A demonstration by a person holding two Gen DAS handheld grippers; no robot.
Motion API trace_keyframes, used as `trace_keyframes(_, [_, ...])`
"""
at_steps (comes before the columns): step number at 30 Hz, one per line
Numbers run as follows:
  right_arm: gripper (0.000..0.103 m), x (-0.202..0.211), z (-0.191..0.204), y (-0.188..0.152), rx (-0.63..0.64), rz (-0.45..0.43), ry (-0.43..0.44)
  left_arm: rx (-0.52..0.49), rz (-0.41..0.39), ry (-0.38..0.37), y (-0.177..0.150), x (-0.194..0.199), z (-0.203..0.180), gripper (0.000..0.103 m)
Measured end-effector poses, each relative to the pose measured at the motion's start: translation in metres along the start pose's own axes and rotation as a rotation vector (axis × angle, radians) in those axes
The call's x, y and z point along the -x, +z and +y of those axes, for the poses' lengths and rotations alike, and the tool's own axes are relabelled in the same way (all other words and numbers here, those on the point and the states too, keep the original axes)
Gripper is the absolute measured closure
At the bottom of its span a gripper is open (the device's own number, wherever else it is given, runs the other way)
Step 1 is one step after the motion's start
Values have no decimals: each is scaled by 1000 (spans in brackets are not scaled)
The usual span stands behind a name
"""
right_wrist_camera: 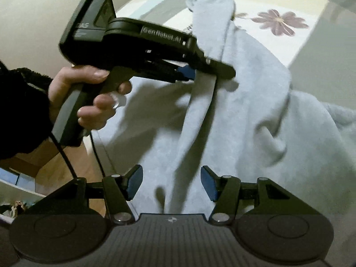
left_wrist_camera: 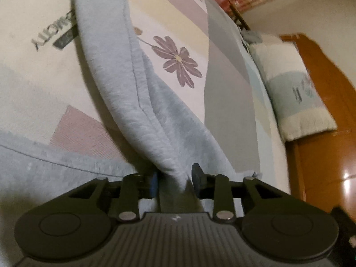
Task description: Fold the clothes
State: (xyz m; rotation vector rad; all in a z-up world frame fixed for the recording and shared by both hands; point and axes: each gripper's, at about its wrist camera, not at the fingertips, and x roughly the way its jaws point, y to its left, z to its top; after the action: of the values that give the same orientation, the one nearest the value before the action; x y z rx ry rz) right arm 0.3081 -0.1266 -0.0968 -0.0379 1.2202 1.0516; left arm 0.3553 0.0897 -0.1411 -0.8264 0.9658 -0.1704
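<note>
A light blue fleece garment [right_wrist_camera: 244,115] lies spread on the bed. One long sleeve-like part of it [left_wrist_camera: 124,71] is lifted and stretched. My left gripper [left_wrist_camera: 174,179] is shut on the end of that part. It also shows in the right wrist view [right_wrist_camera: 200,71], held in a hand, with the pinched fabric hanging down from it. My right gripper [right_wrist_camera: 171,183] is open and empty, hovering just above the garment's near side.
The bed sheet [left_wrist_camera: 178,22] has pastel blocks and a purple flower [left_wrist_camera: 178,61]. A pillow [left_wrist_camera: 296,82] lies at the bed's right side beside a wooden headboard [left_wrist_camera: 322,115]. Wooden floor [right_wrist_camera: 66,173] shows left of the bed edge.
</note>
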Motion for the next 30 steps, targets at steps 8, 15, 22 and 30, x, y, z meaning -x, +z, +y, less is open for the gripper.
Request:
trace_keyframes(8, [40, 24, 10, 0, 19, 49, -118, -67, -65, 98, -4, 27, -24, 97])
trace_keyframes(15, [40, 38, 2, 4, -20, 81, -176, -223, -98, 251, -9, 53, -50, 98])
trace_keyframes(22, [40, 44, -9, -3, 17, 128, -216, -437, -148, 407, -26, 78, -85, 98])
trace_keyframes(30, [40, 48, -21, -7, 14, 134, -222, -452, -161, 526, -51, 113, -95, 98])
